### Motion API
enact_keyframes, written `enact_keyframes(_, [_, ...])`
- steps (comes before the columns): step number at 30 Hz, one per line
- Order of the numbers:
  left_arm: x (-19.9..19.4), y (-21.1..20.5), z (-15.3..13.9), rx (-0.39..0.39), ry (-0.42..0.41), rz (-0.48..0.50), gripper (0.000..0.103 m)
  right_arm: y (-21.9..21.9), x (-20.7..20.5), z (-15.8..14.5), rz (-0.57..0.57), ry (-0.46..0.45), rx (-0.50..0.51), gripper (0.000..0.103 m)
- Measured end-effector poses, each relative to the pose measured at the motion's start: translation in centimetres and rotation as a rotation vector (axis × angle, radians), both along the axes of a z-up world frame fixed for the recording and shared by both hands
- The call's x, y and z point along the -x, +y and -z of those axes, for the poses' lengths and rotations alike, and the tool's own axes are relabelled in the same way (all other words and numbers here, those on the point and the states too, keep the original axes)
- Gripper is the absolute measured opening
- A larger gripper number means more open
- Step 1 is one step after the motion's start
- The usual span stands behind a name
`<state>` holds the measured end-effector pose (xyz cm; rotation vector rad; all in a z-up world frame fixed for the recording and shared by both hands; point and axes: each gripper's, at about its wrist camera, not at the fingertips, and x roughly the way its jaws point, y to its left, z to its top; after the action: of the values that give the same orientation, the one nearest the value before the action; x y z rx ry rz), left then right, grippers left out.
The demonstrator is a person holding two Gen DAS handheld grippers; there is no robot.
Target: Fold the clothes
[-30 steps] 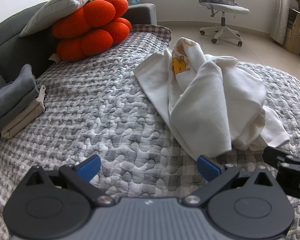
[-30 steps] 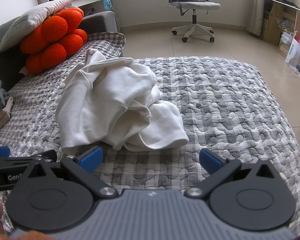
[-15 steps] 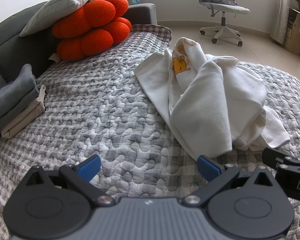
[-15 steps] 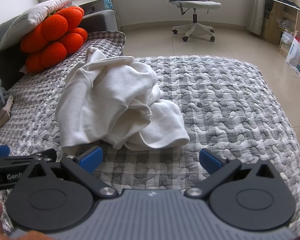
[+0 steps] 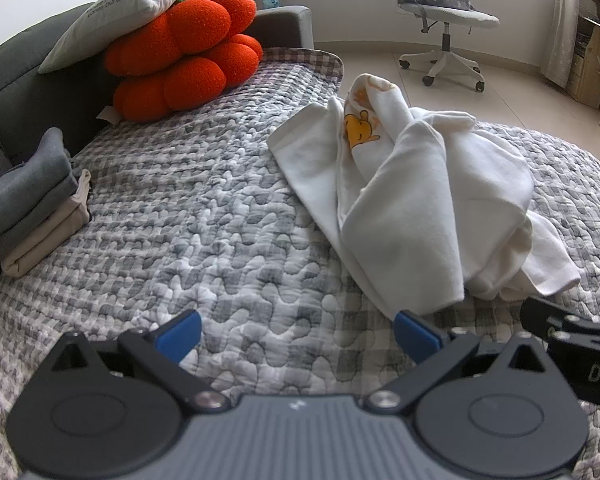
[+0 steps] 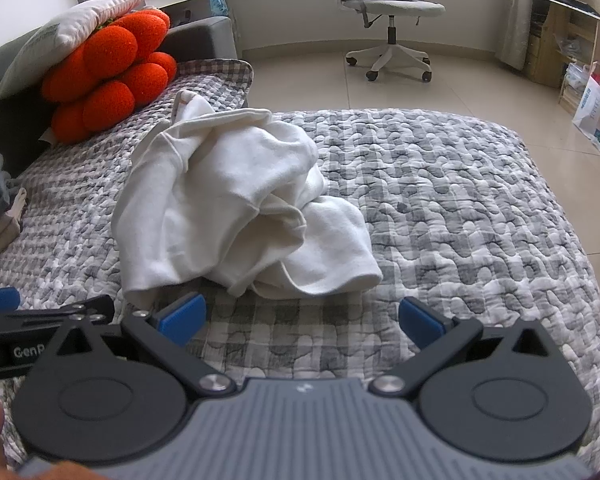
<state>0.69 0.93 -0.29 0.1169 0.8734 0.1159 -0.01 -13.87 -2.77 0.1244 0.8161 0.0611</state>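
Observation:
A crumpled white garment (image 5: 420, 200) with a yellow cartoon print lies in a heap on the grey checked quilt (image 5: 204, 240); the right wrist view shows the same white garment (image 6: 236, 208) just ahead. My left gripper (image 5: 296, 334) hovers open over bare quilt, its right blue pad close to the garment's near hem. My right gripper (image 6: 302, 320) is open too, nothing between its fingers, with the garment's near edge a short way beyond the pads. Each gripper shows at the edge of the other's view.
A stack of folded grey and beige clothes (image 5: 32, 208) sits at the left by the grey sofa back. Orange round cushions (image 5: 184, 56) and a white pillow (image 5: 132, 4) lie at the far left. An office chair (image 6: 388, 20) stands on the tiled floor beyond.
Almost nothing has moved. The right gripper has crept slightly toward the garment; the left gripper stays where it was, and both stay open.

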Motion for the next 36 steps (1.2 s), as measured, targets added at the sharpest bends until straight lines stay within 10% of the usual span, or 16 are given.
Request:
enact_keyframes(24, [-0.6,0.6,0.3,0.026,0.012,-0.008,0.103,0.1,-0.3,0.0,0.006,-0.005,-0.007,0.103])
enact_keyframes(36, [-2.4,2.3,1.2,0.186,0.000,0.050,0.103,-0.3,-1.3,-0.2,-0.002,-0.027,-0.046,0.103])
